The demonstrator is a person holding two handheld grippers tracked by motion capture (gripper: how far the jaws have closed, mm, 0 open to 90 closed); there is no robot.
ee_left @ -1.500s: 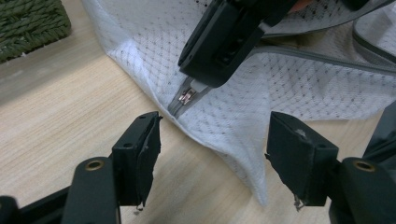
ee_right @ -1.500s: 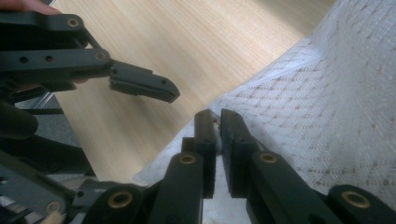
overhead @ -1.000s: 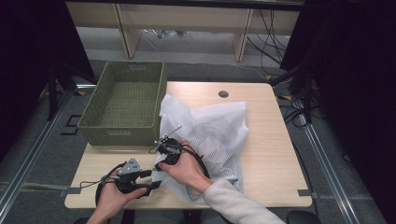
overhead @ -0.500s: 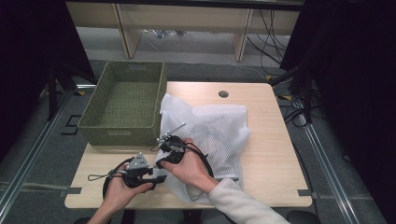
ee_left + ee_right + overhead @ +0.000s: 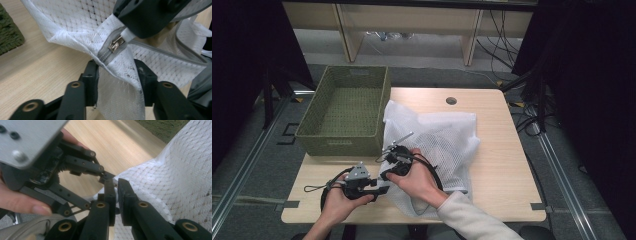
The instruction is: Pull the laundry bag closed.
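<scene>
A white mesh bag (image 5: 447,135) lies spread on the wooden table (image 5: 507,170), its near left corner lifted. My right gripper (image 5: 388,173) is shut on the bag's zipper edge, just beside the metal zipper pull (image 5: 115,45). In the right gripper view its jaws (image 5: 117,188) stand almost together on that edge. My left gripper (image 5: 381,186) points right at the same corner. Its jaws (image 5: 116,72) have just been closing, and a hanging fold of mesh (image 5: 120,82) sits in the gap between them, not pinched.
An empty green woven basket (image 5: 343,144) stands at the table's left, overhanging the edge. A round cable hole (image 5: 451,100) is at the table's far side. Bare wood lies to the right of the bag. Cables trail from both grippers near the front edge.
My left gripper has edged right to the bag's lifted corner and its jaws have drawn closer around the mesh. The right hand has stayed put.
</scene>
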